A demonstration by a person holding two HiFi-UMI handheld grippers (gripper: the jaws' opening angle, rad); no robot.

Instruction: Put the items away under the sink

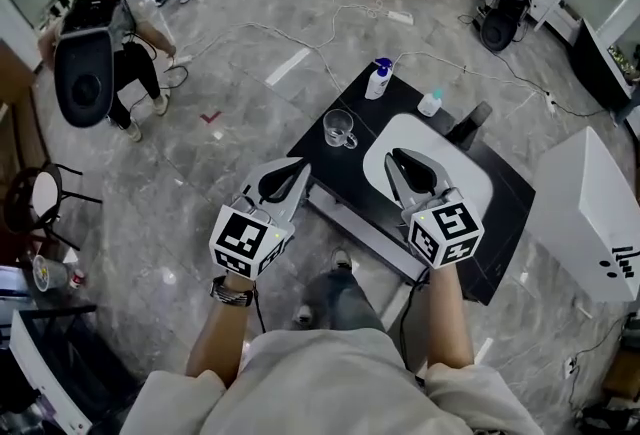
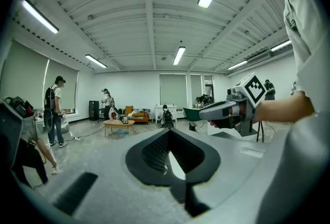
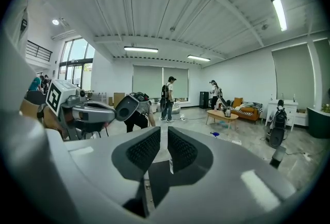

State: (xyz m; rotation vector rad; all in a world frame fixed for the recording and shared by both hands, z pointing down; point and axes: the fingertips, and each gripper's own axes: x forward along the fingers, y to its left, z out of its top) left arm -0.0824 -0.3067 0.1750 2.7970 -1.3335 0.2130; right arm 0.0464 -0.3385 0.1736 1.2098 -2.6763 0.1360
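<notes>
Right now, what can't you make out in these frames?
- Space under the white sink basin: no view shows it; the black countertop covers it in the head view.
- Near part of the basin: behind the right gripper, head view.
- Labels on the white pump bottle with blue cap and small pale bottle with teal cap: too small, head view.
- Both gripper views: aimed across the room, no counter items.
</notes>
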